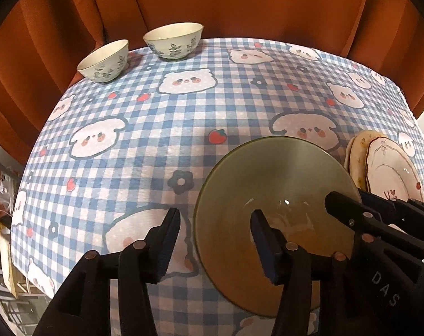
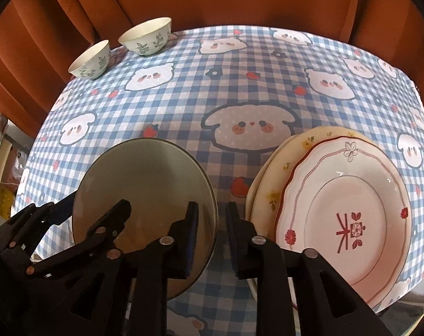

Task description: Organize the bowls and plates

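While both grippers straddle its opposite rims, the olive-green plate (image 1: pixel 268 179) lies flat on the checked tablecloth (image 1: pixel 156 117).

Left gripper (image 1: pixel 214 240) stands open over the plate's left rim, one finger outside on the cloth and one over the plate's inside, neither pad pressing. Right gripper (image 2: pixel 210 235) has its jaws only narrowly parted astride the plate's right rim, with a gap showing between the pads; whether either pad touches the rim I cannot tell. Just right of the right gripper sits a stack of plates (image 2: pixel 270 184), a pink plate (image 2: pixel 349 218) with red flowers on top. Far ahead and to the left of both grippers, two leaf-patterned bowls (image 1: pixel 172 40) stand side by side at the table's far edge, before an orange curtain (image 1: pixel 240 2).
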Demonstrator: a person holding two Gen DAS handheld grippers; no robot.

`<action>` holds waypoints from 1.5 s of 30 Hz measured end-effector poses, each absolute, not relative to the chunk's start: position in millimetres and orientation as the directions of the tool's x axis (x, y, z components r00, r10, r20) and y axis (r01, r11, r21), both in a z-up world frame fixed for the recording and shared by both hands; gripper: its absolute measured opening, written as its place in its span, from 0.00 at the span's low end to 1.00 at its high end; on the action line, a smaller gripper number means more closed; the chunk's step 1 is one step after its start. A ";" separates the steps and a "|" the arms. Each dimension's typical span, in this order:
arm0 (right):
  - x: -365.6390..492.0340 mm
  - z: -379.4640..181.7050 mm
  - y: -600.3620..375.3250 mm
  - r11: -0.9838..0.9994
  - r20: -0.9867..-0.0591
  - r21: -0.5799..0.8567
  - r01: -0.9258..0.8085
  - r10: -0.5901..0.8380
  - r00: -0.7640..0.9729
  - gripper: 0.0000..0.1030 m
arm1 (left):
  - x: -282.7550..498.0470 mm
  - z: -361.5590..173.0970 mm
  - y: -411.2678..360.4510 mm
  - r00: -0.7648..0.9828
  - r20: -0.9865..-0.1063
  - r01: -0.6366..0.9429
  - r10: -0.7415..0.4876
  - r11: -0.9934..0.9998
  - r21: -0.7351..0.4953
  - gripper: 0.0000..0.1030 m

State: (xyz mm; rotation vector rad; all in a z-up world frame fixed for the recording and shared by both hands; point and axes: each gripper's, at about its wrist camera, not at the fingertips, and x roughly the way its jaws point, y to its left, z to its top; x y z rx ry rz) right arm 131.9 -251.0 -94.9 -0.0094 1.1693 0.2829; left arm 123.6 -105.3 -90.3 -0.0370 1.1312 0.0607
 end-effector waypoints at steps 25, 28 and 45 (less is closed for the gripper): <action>153.4 -56.0 -186.7 0.978 -0.889 0.156 -0.141 0.201 0.411 0.67 | 150.5 -54.3 12.7 0.468 -0.883 -0.114 0.017 0.993 -0.042 0.80; 159.8 -51.1 -167.5 0.980 -0.887 0.148 -0.131 0.190 0.421 0.68 | 160.2 -51.7 34.1 0.471 -0.882 -0.099 0.006 0.994 -0.046 0.81; 204.0 -31.3 -63.8 0.990 -0.855 0.122 -0.071 0.141 0.499 0.77 | 219.6 -42.3 137.8 0.513 -0.858 -0.028 -0.033 0.998 -0.055 0.85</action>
